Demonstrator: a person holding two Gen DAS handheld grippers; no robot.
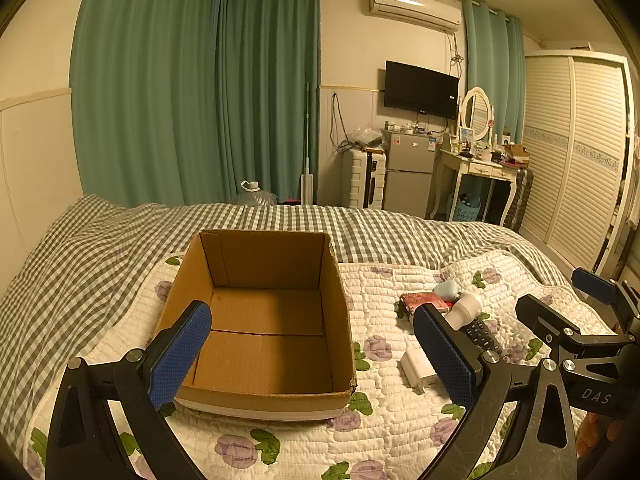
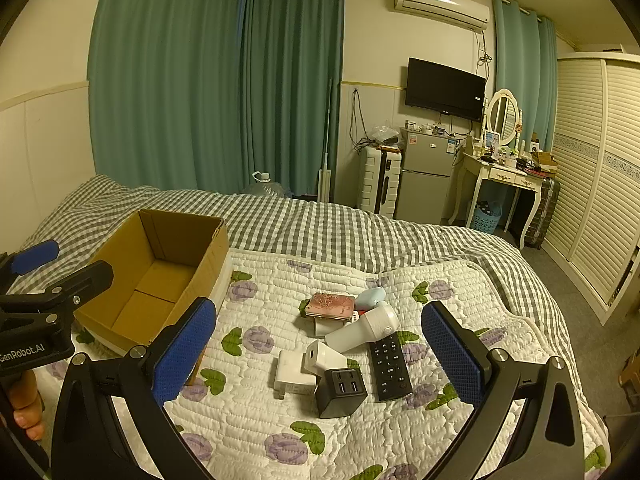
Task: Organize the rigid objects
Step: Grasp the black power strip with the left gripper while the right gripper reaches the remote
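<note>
We have both grippers hovering over the bed (image 2: 360, 232), nothing held. Left gripper (image 1: 312, 354) is spread wide, fingers released, framing the cardboard box (image 1: 264, 320), which sits open and bare inside on the floral quilt (image 1: 384, 420). Right gripper (image 2: 320, 354) is also released, fingers apart above the pile of rigid items to the right of the box. In the pile: black remote (image 2: 389, 364) lying flat, white handheld device (image 2: 366, 330) on its side touching the remote's far end, black multi-port charger (image 2: 340, 392) nearest us, white plug adapter (image 2: 292, 376) just beside it with a second white charger (image 2: 324, 358) leaning on both. Farther back, a pink patterned case (image 2: 330, 306) stacked on something white, and a pale blue object (image 2: 370, 297) partly hidden behind the handheld device. Pile and box are well apart.
</note>
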